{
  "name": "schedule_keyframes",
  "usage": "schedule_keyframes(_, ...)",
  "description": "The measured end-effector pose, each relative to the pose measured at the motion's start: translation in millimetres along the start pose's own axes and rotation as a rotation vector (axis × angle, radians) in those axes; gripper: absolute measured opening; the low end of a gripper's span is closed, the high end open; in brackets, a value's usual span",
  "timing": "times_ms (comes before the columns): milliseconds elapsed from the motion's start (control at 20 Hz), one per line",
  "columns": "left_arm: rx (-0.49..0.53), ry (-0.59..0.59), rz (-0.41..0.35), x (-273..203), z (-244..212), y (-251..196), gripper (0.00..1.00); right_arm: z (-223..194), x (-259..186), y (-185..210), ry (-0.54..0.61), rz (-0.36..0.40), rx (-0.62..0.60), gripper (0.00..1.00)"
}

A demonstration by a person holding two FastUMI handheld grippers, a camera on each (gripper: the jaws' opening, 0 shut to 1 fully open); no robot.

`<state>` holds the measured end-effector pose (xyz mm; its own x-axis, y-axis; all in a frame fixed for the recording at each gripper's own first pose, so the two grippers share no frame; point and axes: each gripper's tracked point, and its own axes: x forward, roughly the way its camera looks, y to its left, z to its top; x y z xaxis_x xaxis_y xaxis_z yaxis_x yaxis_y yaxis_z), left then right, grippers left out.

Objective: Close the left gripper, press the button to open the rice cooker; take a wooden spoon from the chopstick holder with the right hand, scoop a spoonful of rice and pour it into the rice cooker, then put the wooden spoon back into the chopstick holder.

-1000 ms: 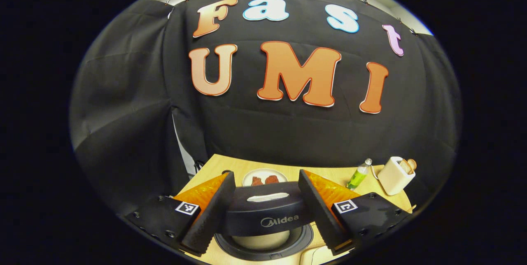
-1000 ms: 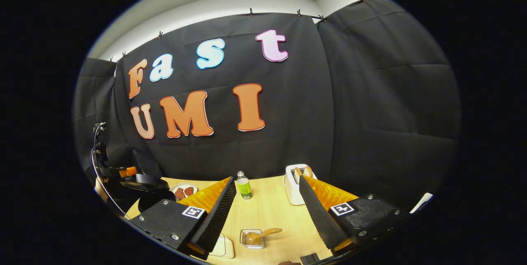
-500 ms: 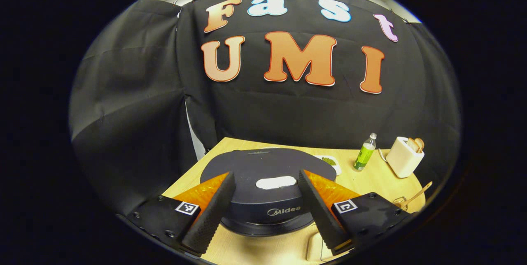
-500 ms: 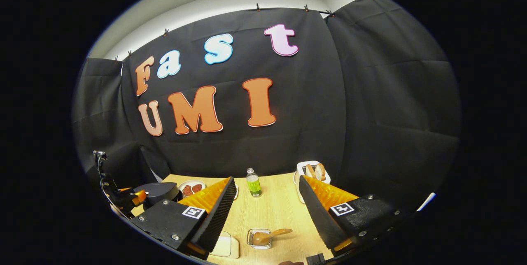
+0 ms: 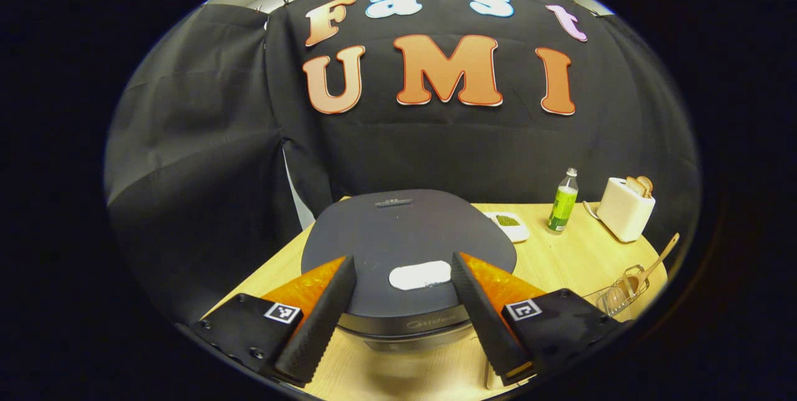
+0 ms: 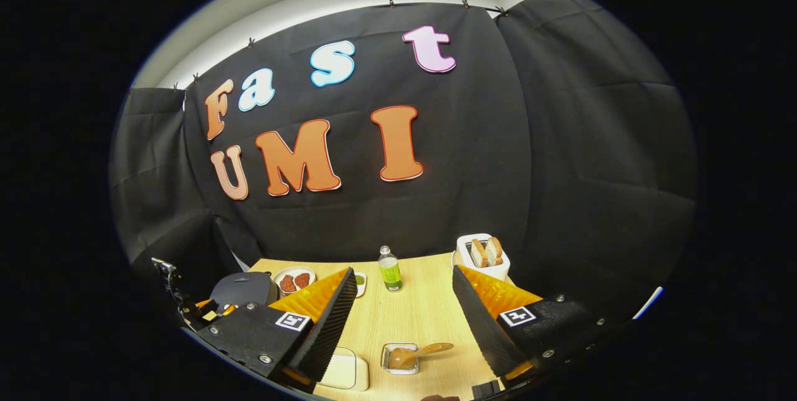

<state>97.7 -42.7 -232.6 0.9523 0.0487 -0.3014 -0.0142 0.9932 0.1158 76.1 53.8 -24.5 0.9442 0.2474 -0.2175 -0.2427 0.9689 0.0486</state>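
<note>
In the left gripper view, the rice cooker [image 5: 408, 251] stands on the table [image 5: 573, 258] with its dark lid down, and the left gripper [image 5: 403, 314] hangs just before it with fingers spread apart, holding nothing. The pale button [image 5: 419, 275] lies between the two fingers, on the front of the lid. The lid looks stiff and smooth, probably on a spring — so the closed fingertips should press straight down on the button, not on the slippery lid around it.

To the right, near the table edge, the wooden spoon [image 5: 657, 258] leans in the wire chopstick holder [image 5: 613, 298]. It looks light and rigid; I judge the free handle end is the best place to take it.

In the right gripper view, the right gripper [image 6: 405, 317] is also spread wide and empty, above a small dish [image 6: 401, 358].
</note>
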Motion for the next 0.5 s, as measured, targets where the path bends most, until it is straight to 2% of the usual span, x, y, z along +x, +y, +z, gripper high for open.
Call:
schedule_keyframes(100,-0.010,0.049,0.003,1.4,-13.0,-0.4,1.00,-4.7,1.5,3.0,0.009,0.006,0.000,0.95)
schedule_keyframes(200,0.013,0.008,0.005,1.5,-5.8,-0.5,1.00,-7.9,2.5,6.3,0.012,0.012,-0.001,0.95)
schedule_keyframes(300,0.022,0.015,-0.008,2.6,-3.1,-1.9,0.99,-8.7,2.7,9.3,0.013,0.017,0.002,0.95)
schedule_keyframes(450,-0.009,0.127,-0.003,0.5,-5.4,4.4,1.00,-3.2,2.2,15.0,-0.004,0.024,-0.005,0.95)
schedule_keyframes(500,-0.042,0.157,-0.006,-2.6,-2.1,5.4,0.96,-1.4,2.9,16.6,-0.009,0.023,-0.011,0.95)
